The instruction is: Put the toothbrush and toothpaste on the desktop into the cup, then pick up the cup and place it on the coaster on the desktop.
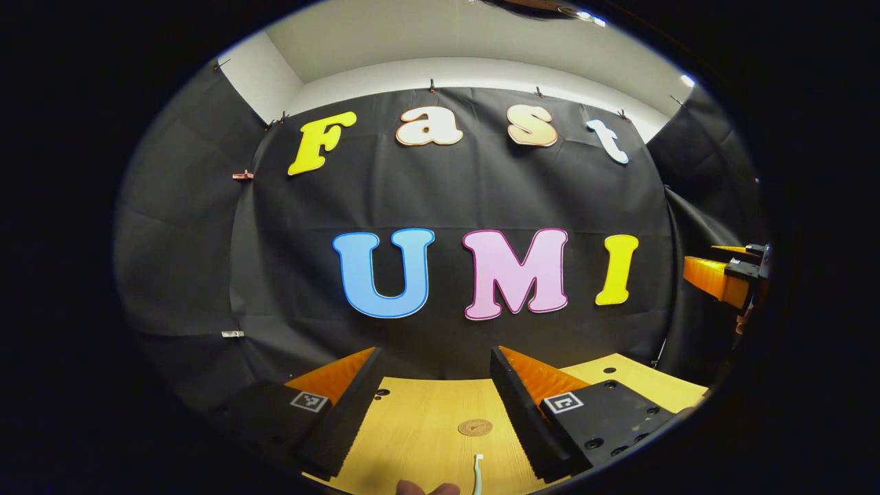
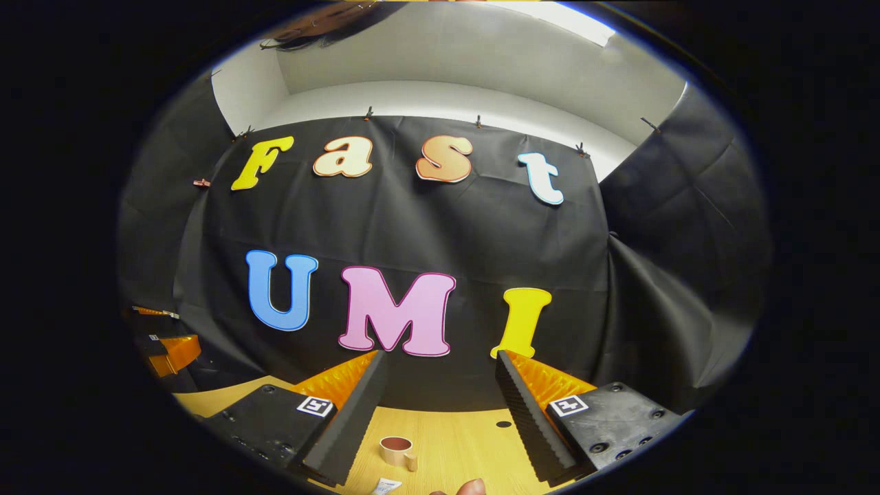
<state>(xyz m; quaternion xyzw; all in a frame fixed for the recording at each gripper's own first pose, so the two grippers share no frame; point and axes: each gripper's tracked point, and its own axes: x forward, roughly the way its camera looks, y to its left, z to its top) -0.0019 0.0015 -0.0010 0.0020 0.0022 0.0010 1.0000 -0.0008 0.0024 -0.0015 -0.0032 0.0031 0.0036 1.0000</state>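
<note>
In the left gripper view my left gripper [image 1: 434, 361] is open, raised over the wooden desktop [image 1: 419, 440], nothing between its fingers. A round brown coaster [image 1: 475, 427] lies on the wood ahead of it, and the head end of a pale toothbrush [image 1: 478, 473] shows at the bottom edge. In the right gripper view my right gripper [image 2: 440, 364] is open and empty too. A small cup [image 2: 397, 451] with a handle stands on the desktop [image 2: 467, 440] between its fingers, farther off. A white piece, perhaps the toothpaste [image 2: 386, 487], lies at the bottom edge.
The other gripper [image 1: 729, 275] shows at the right edge of the left gripper view, and at the left edge [image 2: 168, 347] of the right gripper view. A fingertip [image 1: 426, 489] pokes in at the bottom; another fingertip [image 2: 471, 487] likewise. Black cloth wall stands behind the desktop.
</note>
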